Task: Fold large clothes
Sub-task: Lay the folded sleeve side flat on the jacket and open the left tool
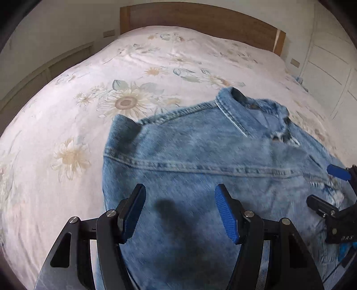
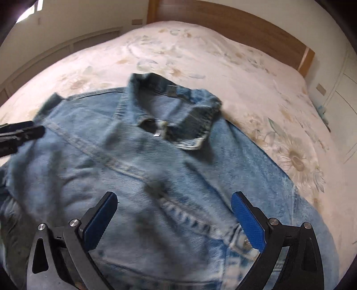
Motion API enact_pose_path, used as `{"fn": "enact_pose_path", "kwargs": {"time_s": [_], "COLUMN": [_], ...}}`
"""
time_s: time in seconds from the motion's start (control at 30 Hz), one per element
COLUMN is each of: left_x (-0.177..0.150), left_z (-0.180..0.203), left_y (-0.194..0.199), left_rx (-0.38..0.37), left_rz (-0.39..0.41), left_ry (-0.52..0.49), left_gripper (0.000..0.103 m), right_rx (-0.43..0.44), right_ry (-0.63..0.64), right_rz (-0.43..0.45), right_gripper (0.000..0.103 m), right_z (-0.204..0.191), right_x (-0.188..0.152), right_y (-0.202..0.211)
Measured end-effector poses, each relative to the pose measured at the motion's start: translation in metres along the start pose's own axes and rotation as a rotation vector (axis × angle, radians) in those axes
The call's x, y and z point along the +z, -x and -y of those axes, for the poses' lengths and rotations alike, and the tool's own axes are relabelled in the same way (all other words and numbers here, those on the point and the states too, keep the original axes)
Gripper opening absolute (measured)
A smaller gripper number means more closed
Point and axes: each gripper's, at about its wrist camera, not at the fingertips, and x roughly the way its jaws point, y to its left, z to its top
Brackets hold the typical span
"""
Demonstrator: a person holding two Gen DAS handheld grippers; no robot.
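Note:
A blue denim jacket lies spread on the bed with its collar toward the headboard. It also shows in the right wrist view, collar up. My left gripper is open and empty, just above the jacket's left side. My right gripper is open and empty over the jacket's right chest. The right gripper shows at the right edge of the left wrist view. The left gripper's fingers show at the left edge of the right wrist view.
The bed has a pale floral cover and a wooden headboard. White wardrobe doors stand to the right. A low panelled wall runs on the left.

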Motion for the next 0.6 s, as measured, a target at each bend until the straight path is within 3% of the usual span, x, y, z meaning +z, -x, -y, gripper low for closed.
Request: {"fn": "enact_pose_path", "kwargs": {"time_s": [0.23, 0.4, 0.6], "left_x": [-0.03, -0.034, -0.034], "left_z": [0.024, 0.02, 0.023], "left_y": [0.0, -0.001, 0.004], "left_rx": [0.035, 0.037, 0.042], "left_rz": [0.003, -0.009, 0.002], "left_ry": [-0.06, -0.076, -0.071], "left_gripper": [0.059, 0.06, 0.06], "right_rx": [0.052, 0.041, -0.032], "right_ry": [0.014, -0.065, -0.124], "right_rz": [-0.037, -0.048, -0.049], "right_gripper": [0.101, 0.101, 0.101], "right_z": [-0.034, -0.009, 0.019], "right_x": [-0.018, -0.036, -0.049], "right_y": [-0.013, -0.013, 0.003]}}
